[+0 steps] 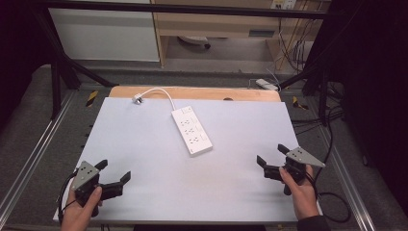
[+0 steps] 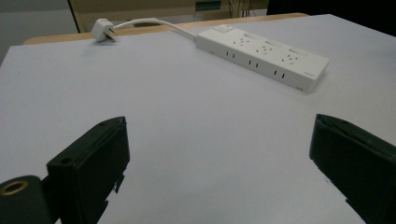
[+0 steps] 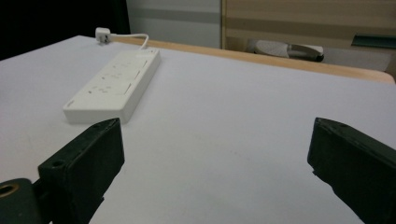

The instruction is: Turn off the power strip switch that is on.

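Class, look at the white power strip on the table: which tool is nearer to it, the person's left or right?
Right. The right tool sits just right of the power strip, toward the person; the left tool lies farther off, near the table's front-left corner.

A white-topped table (image 1: 144, 159) carries a white power strip (image 1: 191, 130), its cord and plug (image 1: 137, 99).

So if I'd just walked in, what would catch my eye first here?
Probably the white power strip lying slantwise mid-table on the pale sheet, its cord curling back to a loose plug near the far edge. Then the two black hand-held tools, left gripper and right gripper, open at the near corners.
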The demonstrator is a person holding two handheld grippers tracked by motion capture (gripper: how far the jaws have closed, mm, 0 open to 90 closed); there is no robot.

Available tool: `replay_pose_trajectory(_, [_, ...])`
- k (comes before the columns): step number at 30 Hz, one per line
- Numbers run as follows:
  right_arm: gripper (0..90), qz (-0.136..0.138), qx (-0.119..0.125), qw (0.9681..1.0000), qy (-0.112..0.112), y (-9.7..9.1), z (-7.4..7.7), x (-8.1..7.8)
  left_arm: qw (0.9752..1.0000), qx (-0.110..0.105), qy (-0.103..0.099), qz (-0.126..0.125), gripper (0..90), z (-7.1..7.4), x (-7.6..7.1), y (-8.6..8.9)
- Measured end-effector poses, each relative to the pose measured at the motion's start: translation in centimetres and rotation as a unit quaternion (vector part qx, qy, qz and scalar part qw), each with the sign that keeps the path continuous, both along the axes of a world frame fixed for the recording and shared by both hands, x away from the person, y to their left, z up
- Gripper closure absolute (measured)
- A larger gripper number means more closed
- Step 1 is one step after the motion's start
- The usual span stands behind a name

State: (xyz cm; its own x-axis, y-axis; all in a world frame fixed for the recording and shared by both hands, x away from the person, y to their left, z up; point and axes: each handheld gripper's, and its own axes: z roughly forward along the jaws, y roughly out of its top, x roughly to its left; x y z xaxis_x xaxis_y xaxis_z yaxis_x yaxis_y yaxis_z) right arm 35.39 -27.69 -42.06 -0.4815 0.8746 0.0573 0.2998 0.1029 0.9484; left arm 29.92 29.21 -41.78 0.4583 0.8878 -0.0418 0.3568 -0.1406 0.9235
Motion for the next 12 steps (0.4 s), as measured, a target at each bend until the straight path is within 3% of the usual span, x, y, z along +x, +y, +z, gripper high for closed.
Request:
replay_pose_trajectory(9, [3.7,0.026,-0.008,0.9991,0.032,1.7,-1.8,0.4,1.0000,0.002,0.000,0.000,4.8,0.0,0.0,0.0])
replay_pose_trajectory(12, [3.6,0.033,-0.026,0.9979,0.050,2.5,-2.4,0.8,1.0000,0.000,0.000,-0.001,4.8,0.0,0.0,0.0])
